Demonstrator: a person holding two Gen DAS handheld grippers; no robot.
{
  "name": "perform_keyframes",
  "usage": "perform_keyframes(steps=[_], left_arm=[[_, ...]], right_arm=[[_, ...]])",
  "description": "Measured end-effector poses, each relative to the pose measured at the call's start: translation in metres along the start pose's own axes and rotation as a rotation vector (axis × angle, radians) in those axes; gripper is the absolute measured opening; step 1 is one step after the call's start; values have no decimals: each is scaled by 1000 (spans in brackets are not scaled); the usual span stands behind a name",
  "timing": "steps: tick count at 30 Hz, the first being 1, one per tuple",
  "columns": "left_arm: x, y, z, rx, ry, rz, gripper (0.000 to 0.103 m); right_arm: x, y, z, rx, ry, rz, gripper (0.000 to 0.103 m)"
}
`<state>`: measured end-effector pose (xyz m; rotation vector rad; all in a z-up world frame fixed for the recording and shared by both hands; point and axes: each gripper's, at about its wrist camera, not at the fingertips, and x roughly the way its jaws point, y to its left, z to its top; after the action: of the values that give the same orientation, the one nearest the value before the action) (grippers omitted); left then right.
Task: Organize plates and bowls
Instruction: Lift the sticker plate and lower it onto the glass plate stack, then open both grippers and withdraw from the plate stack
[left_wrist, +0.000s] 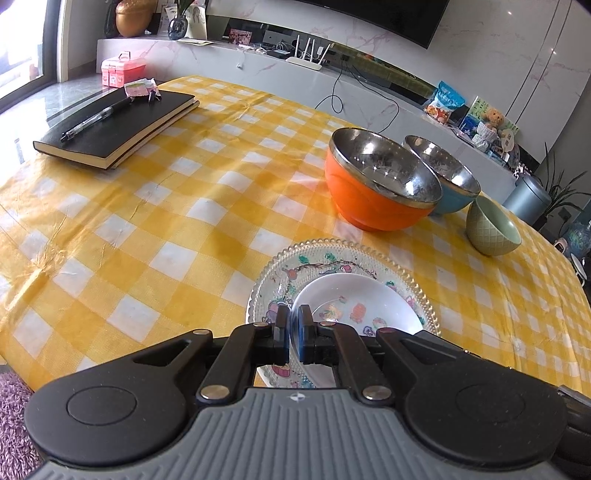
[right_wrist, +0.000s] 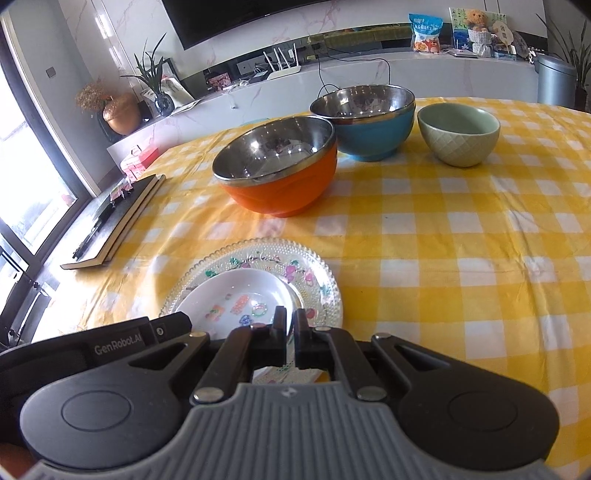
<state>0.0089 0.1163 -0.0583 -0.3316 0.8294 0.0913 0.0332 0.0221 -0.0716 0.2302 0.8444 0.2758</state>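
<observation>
A small white plate (left_wrist: 354, 302) with cartoon prints lies on a beaded glass plate (left_wrist: 295, 269) near the table's front. My left gripper (left_wrist: 294, 325) is shut on the white plate's near-left rim. In the right wrist view the white plate (right_wrist: 240, 295) and glass plate (right_wrist: 291, 266) show again; my right gripper (right_wrist: 290, 326) is shut on the white plate's near-right rim. Behind stand an orange steel-lined bowl (left_wrist: 373, 195), a blue steel-lined bowl (left_wrist: 450, 192) and a small green ceramic bowl (left_wrist: 491, 229). They also show in the right view: orange (right_wrist: 280, 173), blue (right_wrist: 373, 125), green (right_wrist: 460, 133).
A black notebook (left_wrist: 118, 125) with a pen (left_wrist: 96, 118) lies at the far left of the yellow checked tablecloth (left_wrist: 166, 221). A pink box (left_wrist: 122, 70) and a marble TV bench stand behind. The left gripper's body (right_wrist: 110, 343) sits beside the right one.
</observation>
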Motion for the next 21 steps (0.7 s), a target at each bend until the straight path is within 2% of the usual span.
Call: perform_keyframes(steps=[6, 8, 15, 17, 19, 21], left_arm=[[1, -6, -2, 42, -3, 18, 5], [1, -7, -2, 49, -2, 21, 5], [0, -6, -2, 41, 3, 16, 8], [-1, -5, -1, 29, 1, 5, 18], [-4, -4, 0, 20, -7, 3, 21], [-8, -4, 2, 19, -18, -1, 22]], right_arm=[[4, 0, -1, -10, 12, -10, 1], [4, 0, -2, -13, 13, -9, 4], [1, 0, -3, -26, 1, -9, 6], [-1, 0, -3, -24, -5, -8, 14], [-4, 0, -2, -23, -18, -6, 22], [-7, 0, -1, -27, -31, -5, 25]])
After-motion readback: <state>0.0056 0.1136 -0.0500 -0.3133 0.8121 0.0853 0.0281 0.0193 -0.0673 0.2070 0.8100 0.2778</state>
